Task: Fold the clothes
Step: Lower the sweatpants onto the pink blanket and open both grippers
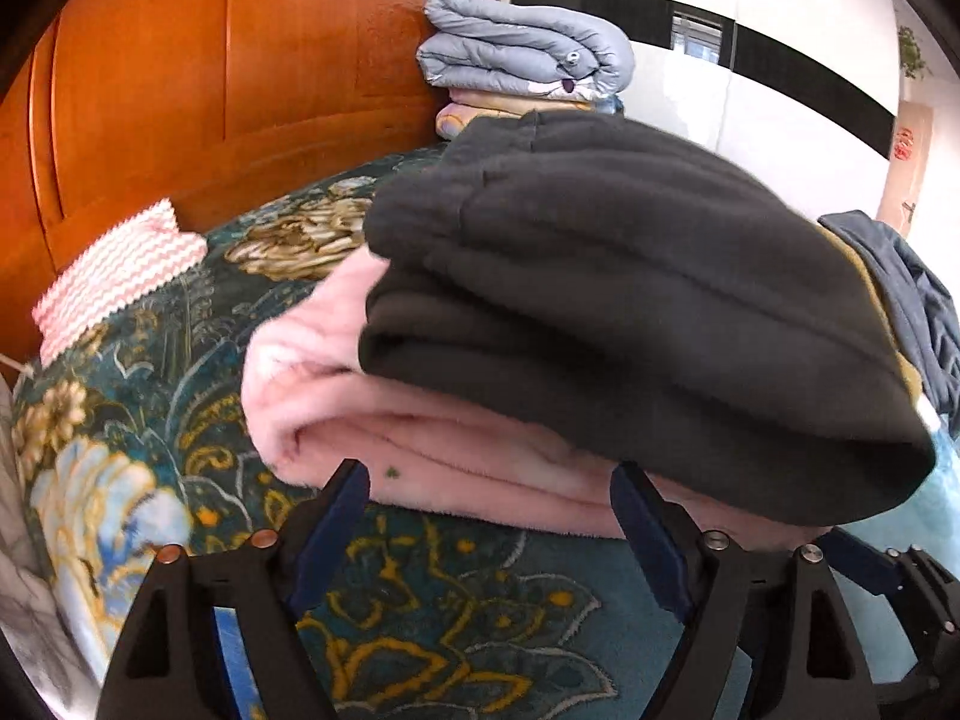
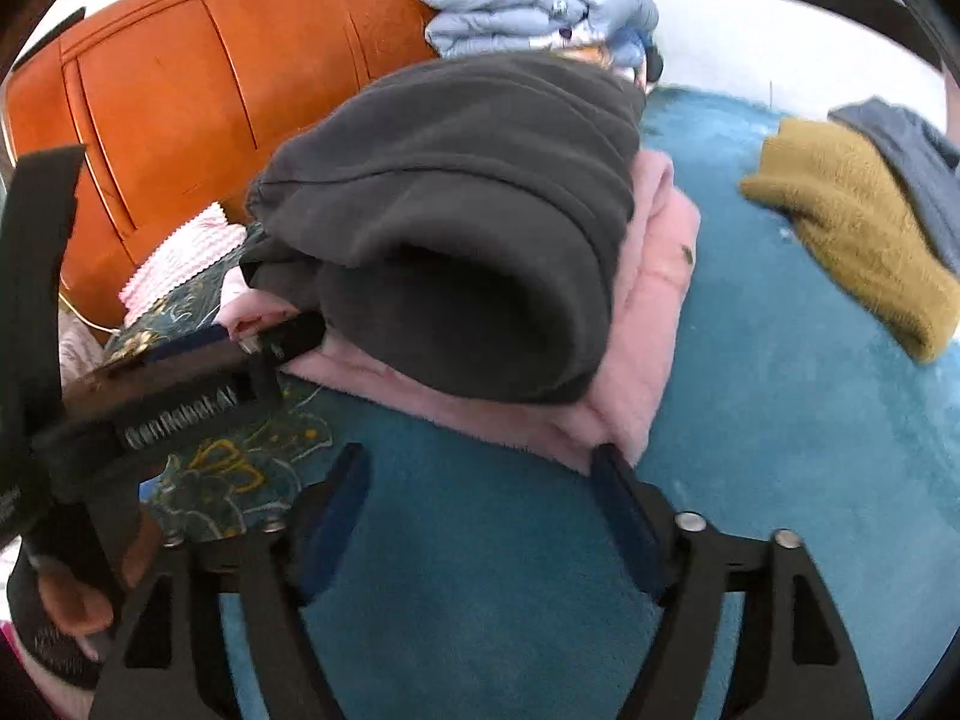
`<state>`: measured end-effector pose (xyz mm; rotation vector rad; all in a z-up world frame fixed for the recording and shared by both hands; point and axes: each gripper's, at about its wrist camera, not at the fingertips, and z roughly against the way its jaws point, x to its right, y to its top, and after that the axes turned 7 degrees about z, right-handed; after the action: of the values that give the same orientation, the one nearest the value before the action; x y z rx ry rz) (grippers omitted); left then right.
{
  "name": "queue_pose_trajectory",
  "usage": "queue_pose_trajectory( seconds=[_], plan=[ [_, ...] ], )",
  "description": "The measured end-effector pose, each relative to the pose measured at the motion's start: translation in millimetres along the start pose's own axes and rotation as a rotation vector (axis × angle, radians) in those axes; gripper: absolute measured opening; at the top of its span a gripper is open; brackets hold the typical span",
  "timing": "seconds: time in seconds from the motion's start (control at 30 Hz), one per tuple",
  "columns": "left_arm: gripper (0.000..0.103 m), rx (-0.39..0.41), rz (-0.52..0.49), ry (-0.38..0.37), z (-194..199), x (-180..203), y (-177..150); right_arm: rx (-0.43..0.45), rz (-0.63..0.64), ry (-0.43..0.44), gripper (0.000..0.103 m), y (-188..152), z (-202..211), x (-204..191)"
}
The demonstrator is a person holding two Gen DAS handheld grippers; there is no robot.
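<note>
A folded dark grey fleece garment lies on top of a folded pink garment on the bed. The same stack shows in the right wrist view, grey garment over pink garment. My left gripper is open and empty, its fingertips at the pink garment's near edge. My right gripper is open and empty, just short of the pink garment's near corner. The left gripper also shows in the right wrist view, reaching in at the stack's left side.
The bed has a teal floral cover. An orange wooden headboard stands behind. Folded light blue quilts sit by it. A pink zigzag pillow lies at left. A mustard garment and a dark blue one lie at right.
</note>
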<state>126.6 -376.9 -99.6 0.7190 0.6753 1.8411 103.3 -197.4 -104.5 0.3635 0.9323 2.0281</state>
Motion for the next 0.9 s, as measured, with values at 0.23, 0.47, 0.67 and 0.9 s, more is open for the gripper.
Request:
queue_pose_trajectory(
  seconds=[0.23, 0.47, 0.67, 0.9],
  plan=[
    [0.097, -0.047, 0.003, 0.046, -15, 2, -4, -0.021, 0.033, -0.013, 0.090, 7, -15, -6],
    [0.103, -0.053, 0.022, 0.045, -16, 1, -6, -0.017, 0.054, -0.036, 0.100, 5, -17, -13],
    [0.103, -0.037, 0.000, 0.038, -11, 7, -7, -0.026, 0.014, -0.075, 0.102, -1, -20, -5],
    [0.103, -0.026, -0.026, 0.032, -7, 13, -9, -0.064, -0.034, -0.094, 0.103, -2, -27, 4]
  ],
)
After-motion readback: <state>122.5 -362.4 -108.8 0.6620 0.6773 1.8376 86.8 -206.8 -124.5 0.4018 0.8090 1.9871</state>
